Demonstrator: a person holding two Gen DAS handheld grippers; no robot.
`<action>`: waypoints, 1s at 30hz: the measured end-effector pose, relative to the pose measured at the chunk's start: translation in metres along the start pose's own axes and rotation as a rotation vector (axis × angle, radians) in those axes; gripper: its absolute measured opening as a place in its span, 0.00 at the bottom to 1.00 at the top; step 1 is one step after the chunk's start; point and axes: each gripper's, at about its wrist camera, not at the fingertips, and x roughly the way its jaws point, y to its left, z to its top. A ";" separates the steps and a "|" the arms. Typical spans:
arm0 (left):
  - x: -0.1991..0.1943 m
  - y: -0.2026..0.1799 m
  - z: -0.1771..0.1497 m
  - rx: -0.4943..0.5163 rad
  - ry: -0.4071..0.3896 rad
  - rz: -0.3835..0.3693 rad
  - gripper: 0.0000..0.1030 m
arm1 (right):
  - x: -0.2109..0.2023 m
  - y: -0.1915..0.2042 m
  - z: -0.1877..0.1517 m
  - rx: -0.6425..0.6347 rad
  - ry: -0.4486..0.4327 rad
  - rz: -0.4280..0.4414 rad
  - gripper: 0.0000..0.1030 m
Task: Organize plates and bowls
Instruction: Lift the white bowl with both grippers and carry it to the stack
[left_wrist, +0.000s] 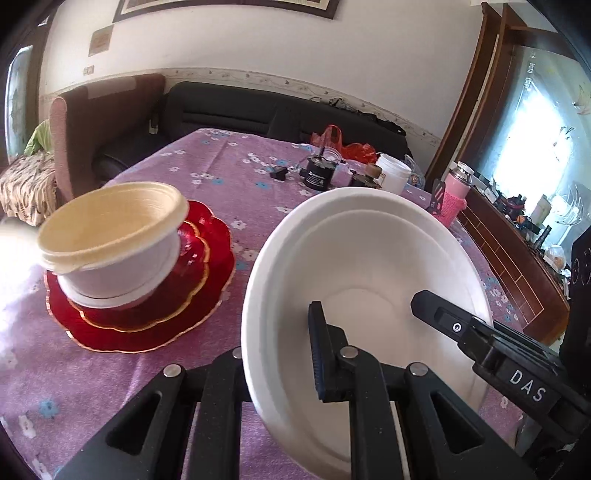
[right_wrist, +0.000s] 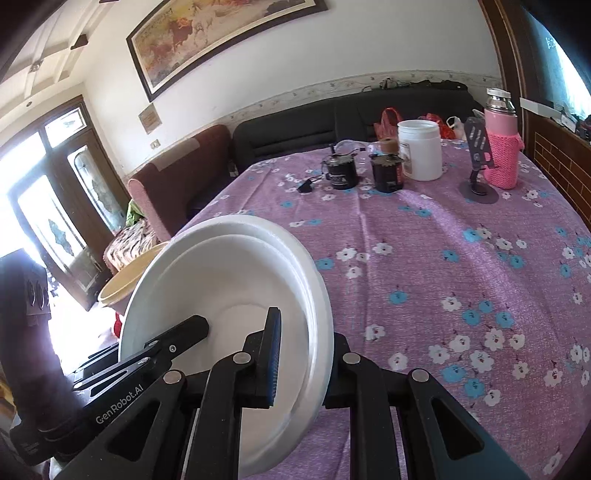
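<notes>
Left claw (left_wrist: 280, 354) and right claw (right_wrist: 301, 354) each clamped on smooth white foam plate's (left_wrist: 365, 258) rim, ribbed cream bowl (left_wrist: 110, 240) on scalloped red glass plates (left_wrist: 207, 280)

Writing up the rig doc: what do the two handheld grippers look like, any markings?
Both are matte black, textured plastic, with triangular cut-outs and silver pivot pins. The left gripper has blue ribbed pads. The right gripper, seen from the left, reads "DAS"; the left one, seen from the right, reads "GenRobot.AI". No cables or sleeves visible.

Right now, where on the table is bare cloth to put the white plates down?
Bare tablecloth lies between the white plates and the far cluster of white jar, black canisters and pink bottle. Crowded: the left, with bowls on red plates.
</notes>
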 end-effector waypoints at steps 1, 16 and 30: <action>-0.007 0.003 0.000 0.002 -0.014 0.017 0.14 | 0.000 0.007 0.000 -0.006 0.002 0.016 0.17; -0.069 0.067 0.047 -0.009 -0.187 0.229 0.14 | 0.022 0.104 0.045 -0.071 0.025 0.193 0.18; -0.036 0.132 0.089 -0.045 -0.197 0.344 0.15 | 0.097 0.173 0.076 -0.164 0.089 0.152 0.18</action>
